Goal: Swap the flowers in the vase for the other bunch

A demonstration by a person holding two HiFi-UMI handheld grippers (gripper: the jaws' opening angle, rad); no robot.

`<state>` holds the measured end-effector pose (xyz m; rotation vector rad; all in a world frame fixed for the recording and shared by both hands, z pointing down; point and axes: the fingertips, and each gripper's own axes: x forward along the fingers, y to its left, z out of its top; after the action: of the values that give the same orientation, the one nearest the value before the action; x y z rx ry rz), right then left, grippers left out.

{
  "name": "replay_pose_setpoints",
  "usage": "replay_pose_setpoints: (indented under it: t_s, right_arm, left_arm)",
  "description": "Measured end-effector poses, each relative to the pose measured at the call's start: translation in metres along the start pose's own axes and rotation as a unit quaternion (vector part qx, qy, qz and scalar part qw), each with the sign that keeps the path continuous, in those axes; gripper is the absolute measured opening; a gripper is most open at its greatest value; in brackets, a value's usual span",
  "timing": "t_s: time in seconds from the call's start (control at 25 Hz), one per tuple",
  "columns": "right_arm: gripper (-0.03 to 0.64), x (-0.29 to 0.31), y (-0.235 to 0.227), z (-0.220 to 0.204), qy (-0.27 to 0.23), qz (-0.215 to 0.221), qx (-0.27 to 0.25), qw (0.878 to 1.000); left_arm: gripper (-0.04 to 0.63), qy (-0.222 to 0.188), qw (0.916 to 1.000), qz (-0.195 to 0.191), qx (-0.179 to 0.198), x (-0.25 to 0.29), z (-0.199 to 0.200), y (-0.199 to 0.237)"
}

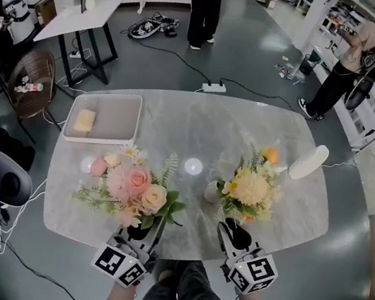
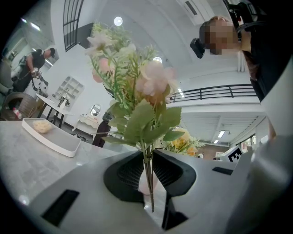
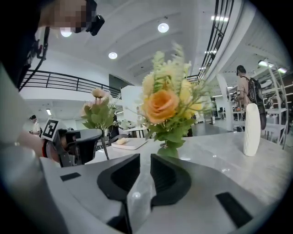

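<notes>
A pink and cream bunch (image 1: pixel 131 185) stands upright over the near edge of the marble table (image 1: pixel 199 123). My left gripper (image 1: pixel 139 229) is shut on its thin green stems (image 2: pixel 149 180), which run down between the pads. To the right, a yellow and orange bunch (image 1: pixel 251 188) rises straight from the tips of my right gripper (image 1: pixel 229 226). In the right gripper view those jaws (image 3: pixel 145 167) stand close together, and leaves (image 3: pixel 168 151) hide the stems at the tips. An empty white vase (image 1: pixel 309 162) stands upright at the table's right side (image 3: pixel 251 130).
A white tray (image 1: pixel 118 115) holding a yellowish block (image 1: pixel 85 120) sits at the table's far left. Beyond the table are two standing people (image 1: pixel 206 5), a side table, a wicker chair (image 1: pixel 35 79) and cables with a power strip (image 1: pixel 214 87) on the floor.
</notes>
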<state>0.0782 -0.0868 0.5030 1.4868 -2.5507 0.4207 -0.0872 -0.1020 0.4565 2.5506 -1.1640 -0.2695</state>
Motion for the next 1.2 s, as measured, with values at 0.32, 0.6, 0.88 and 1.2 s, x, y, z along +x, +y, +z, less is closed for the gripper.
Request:
replay_pose_setpoints:
  t_s: [0.32,0.6,0.88,1.2]
  right_arm:
    - [0.044,-0.008,0.022,0.015,-0.017,0.033,0.000,0.999]
    - [0.041,-0.015,0.041,0.026,-0.032,0.042,-0.006,0.999]
    - [0.039,-0.033,0.053,0.031,-0.046,0.037,-0.007,0.998]
    - [0.038,-0.059,0.065,0.030,-0.059,0.029,-0.006,0.998]
  left_arm:
    - [0.067,0.003,1.0000,-0.008,0.003,-0.004,0.003,-0.011]
    - [0.067,0.004,0.9998,-0.019,0.004,-0.014,0.005,-0.020]
    - [0.067,0.011,0.9994,-0.033,-0.001,-0.029,-0.003,-0.035]
    - [0.067,0.015,0.9987,-0.049,-0.001,-0.046,-0.011,-0.058]
